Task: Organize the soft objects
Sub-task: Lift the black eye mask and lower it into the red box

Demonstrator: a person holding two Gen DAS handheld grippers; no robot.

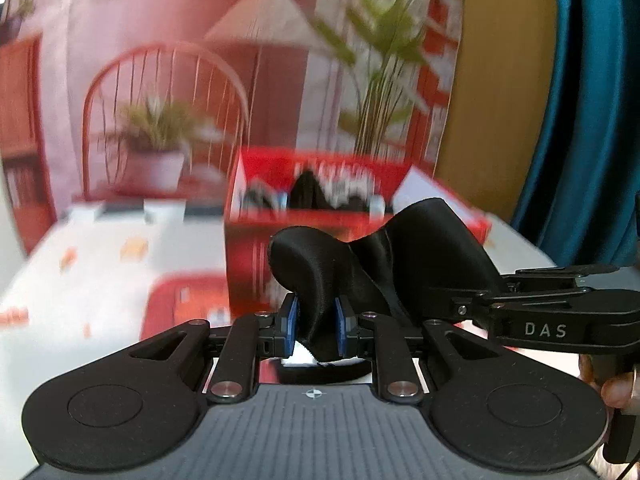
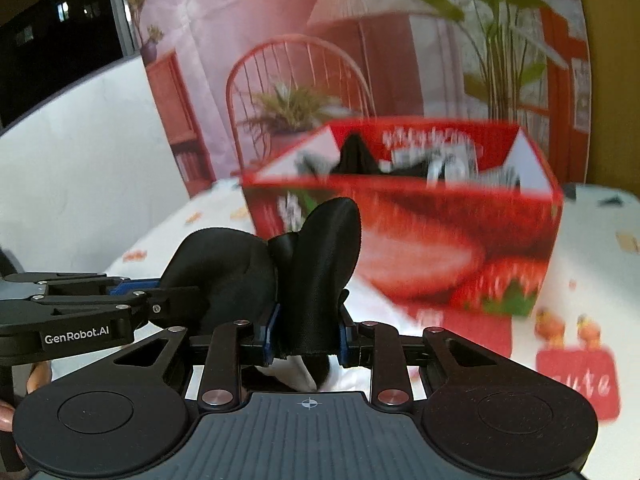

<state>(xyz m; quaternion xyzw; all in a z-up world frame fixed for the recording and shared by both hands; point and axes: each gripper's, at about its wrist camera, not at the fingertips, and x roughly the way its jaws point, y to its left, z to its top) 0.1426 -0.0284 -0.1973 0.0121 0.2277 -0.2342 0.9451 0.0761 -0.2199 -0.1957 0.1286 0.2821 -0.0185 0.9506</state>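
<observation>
A black satin eye mask (image 1: 360, 264) hangs in the air above the table, stretched between both grippers. My left gripper (image 1: 316, 328) is shut on one lobe of it, blue pads pressing the fabric. My right gripper (image 1: 456, 304) comes in from the right and its tips are buried in the other lobe. In the right wrist view my right gripper (image 2: 308, 336) is shut on the upright lobe of the eye mask (image 2: 320, 264), and my left gripper (image 2: 160, 300) reaches in from the left. Behind the mask stands an open red strawberry-print box (image 2: 440, 240) (image 1: 256, 256) holding several black and white soft items.
A white patterned tablecloth (image 1: 100, 280) covers the table. A flat red card (image 2: 576, 376) (image 1: 180, 304) lies on it in front of the box. A printed backdrop with a chair and plants (image 1: 168, 120) stands behind, and a blue curtain (image 1: 580, 120) hangs at the right. A hand (image 1: 616, 392) shows at the edge.
</observation>
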